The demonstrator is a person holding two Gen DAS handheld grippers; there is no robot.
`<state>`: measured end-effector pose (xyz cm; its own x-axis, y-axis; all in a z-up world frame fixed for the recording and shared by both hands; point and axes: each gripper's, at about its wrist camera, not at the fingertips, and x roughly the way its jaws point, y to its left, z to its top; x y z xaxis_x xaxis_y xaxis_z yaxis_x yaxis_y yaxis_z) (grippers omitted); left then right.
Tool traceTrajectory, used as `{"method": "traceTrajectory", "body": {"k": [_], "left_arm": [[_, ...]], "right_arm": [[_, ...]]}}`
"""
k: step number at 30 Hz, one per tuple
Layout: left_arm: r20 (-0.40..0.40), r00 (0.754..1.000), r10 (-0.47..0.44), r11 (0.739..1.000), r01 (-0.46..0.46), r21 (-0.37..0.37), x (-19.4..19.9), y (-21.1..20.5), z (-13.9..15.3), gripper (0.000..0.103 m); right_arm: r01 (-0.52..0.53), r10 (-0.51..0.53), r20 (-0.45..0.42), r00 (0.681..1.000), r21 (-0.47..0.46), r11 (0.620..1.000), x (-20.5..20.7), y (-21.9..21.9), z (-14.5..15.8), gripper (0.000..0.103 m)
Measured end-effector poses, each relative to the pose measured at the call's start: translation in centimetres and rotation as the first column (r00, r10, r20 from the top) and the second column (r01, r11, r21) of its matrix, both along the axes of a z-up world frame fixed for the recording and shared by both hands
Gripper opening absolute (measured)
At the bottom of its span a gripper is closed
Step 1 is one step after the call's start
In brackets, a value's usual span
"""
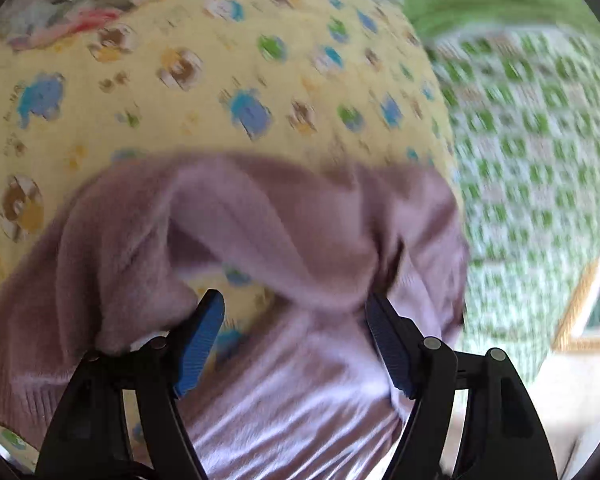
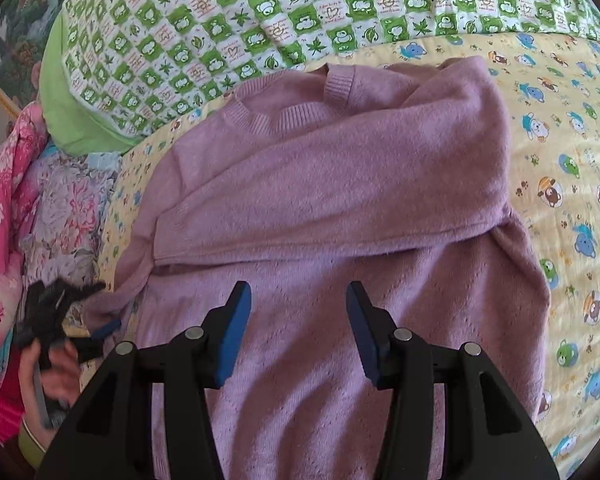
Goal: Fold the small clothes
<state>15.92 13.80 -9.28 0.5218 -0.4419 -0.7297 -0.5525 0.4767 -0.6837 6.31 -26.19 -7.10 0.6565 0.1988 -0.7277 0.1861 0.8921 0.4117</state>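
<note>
A mauve knit sweater (image 2: pixel 332 184) lies on a yellow cartoon-print sheet (image 2: pixel 572 208), neck toward the far side, with one sleeve folded across its chest. My right gripper (image 2: pixel 298 304) is open and empty, hovering over the sweater's lower body. In the blurred left wrist view the sweater (image 1: pixel 260 232) is bunched around my left gripper (image 1: pixel 294 312). Its jaws stand wide open, with knit fabric draped over the left finger (image 1: pixel 200 340) and against the right one. The left gripper also shows in the right wrist view (image 2: pixel 76 320) at the sweater's left edge, held by a hand.
A green-and-white checked quilt (image 2: pixel 300 20) lies beyond the sweater's neck and also appears in the left wrist view (image 1: pixel 532 152). Pink and floral fabrics (image 2: pixel 28 208) are piled at the left. A green pillow edge (image 2: pixel 72 120) sits beside them.
</note>
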Motion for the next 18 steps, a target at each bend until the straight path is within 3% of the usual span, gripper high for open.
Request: {"method": "traceTrajectory", "body": {"k": [3, 7, 10, 14, 16, 18], "left_arm": [[-0.035, 0.998, 0.053, 0.997, -0.051, 0.061, 1.0, 1.0, 0.0, 0.067], [-0.079, 0.996, 0.046, 0.991, -0.035, 0.130, 2.4, 1.8, -1.0, 0.031], [-0.023, 0.999, 0.029, 0.984, -0.024, 0.177, 2.8, 2.1, -0.3, 0.006], [0.100, 0.993, -0.070, 0.957, 0.039, 0.287, 3.7, 0.1, 3.7, 0.004], [0.201, 0.959, -0.200, 0.925, 0.117, 0.363, 4.6, -3.3, 7.4, 0.004], [0.290, 0.891, -0.350, 0.880, 0.207, 0.427, 5.3, -7.6, 10.5, 0.004]], "right_arm": [[0.007, -0.007, -0.001, 1.000, -0.002, 1.000, -0.6, -0.5, -0.1, 0.051], [0.035, -0.036, -0.004, 0.999, -0.001, 0.999, -1.4, -2.0, -0.3, 0.051], [0.050, -0.050, 0.000, 0.999, 0.002, 0.999, -1.8, -2.8, -0.4, 0.051], [0.066, -0.066, -0.002, 0.998, 0.005, 0.998, -1.9, -3.7, -0.7, 0.051], [0.088, -0.088, -0.004, 0.996, 0.012, 0.996, -2.0, -4.3, -0.7, 0.051], [0.118, -0.118, -0.005, 0.993, 0.009, 0.993, -2.0, -5.1, -0.5, 0.051]]}}
